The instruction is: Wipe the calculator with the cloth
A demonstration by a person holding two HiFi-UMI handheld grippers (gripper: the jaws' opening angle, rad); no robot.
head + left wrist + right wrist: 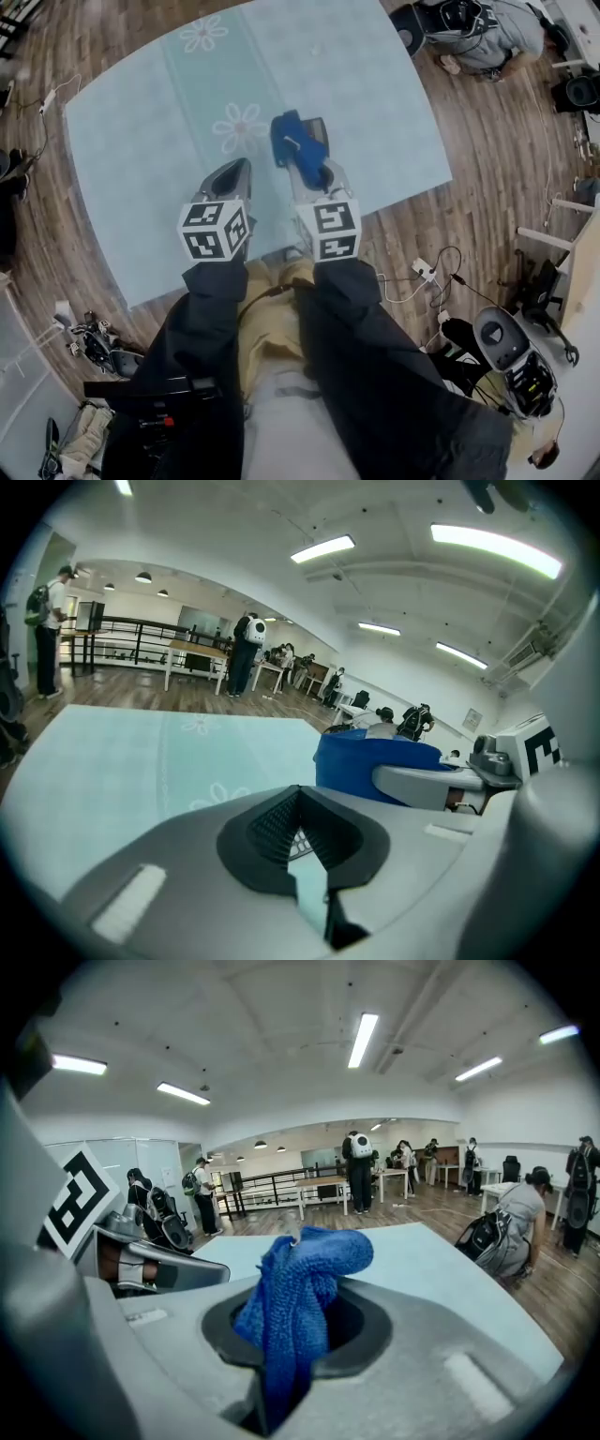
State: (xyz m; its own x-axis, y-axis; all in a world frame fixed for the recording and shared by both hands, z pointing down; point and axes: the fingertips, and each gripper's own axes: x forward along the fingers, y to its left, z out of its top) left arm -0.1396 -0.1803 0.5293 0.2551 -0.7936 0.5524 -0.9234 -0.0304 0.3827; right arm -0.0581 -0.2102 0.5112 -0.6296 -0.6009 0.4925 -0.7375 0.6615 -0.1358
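Note:
My right gripper [309,167] is shut on a bunched blue cloth [294,141], which sticks up from between its jaws [305,1279] above the table. A dark edge [320,127] shows just behind the cloth in the head view; it may be the calculator, but I cannot tell. My left gripper [242,171] hovers beside the right one, to its left, with its jaws together and nothing held. In the left gripper view the cloth [370,759] and the right gripper [436,785] show close on the right.
The table wears a pale blue cover [141,141] with a green flowered stripe [239,127]. Its near edge lies just before my knees. On the wood floor are cables and a power strip [424,272], a bag [511,352], and a crouching person [487,33].

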